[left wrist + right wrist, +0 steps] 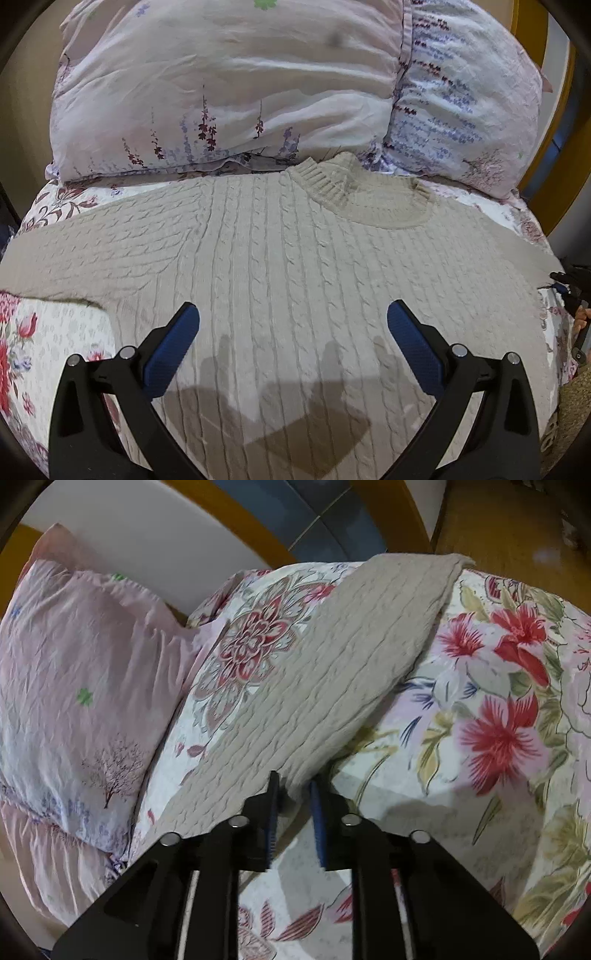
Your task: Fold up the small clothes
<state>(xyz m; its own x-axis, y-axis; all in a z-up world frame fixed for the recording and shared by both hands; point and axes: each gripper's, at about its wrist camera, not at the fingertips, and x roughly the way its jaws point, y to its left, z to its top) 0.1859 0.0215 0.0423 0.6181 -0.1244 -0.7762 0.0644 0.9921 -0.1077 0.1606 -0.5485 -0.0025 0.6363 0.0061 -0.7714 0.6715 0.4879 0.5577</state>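
A cream cable-knit sweater [295, 266] lies flat on the bed, collar [332, 181] toward the pillows, sleeves spread to both sides. My left gripper [293, 314] is open and empty, hovering over the sweater's chest. In the right wrist view one sleeve [332, 672] stretches away across the floral sheet, its cuff [424, 565] at the far end. My right gripper [295, 786] is shut on the sleeve's near edge and lifts it a little. The right gripper also shows at the right edge of the left wrist view [570, 291].
Two pale floral pillows [229, 92] [465, 110] lie against the wooden headboard [236, 513] just beyond the collar. A floral sheet [498, 720] covers the bed. A wooden floor or cabinet [498, 524] lies past the bed's edge.
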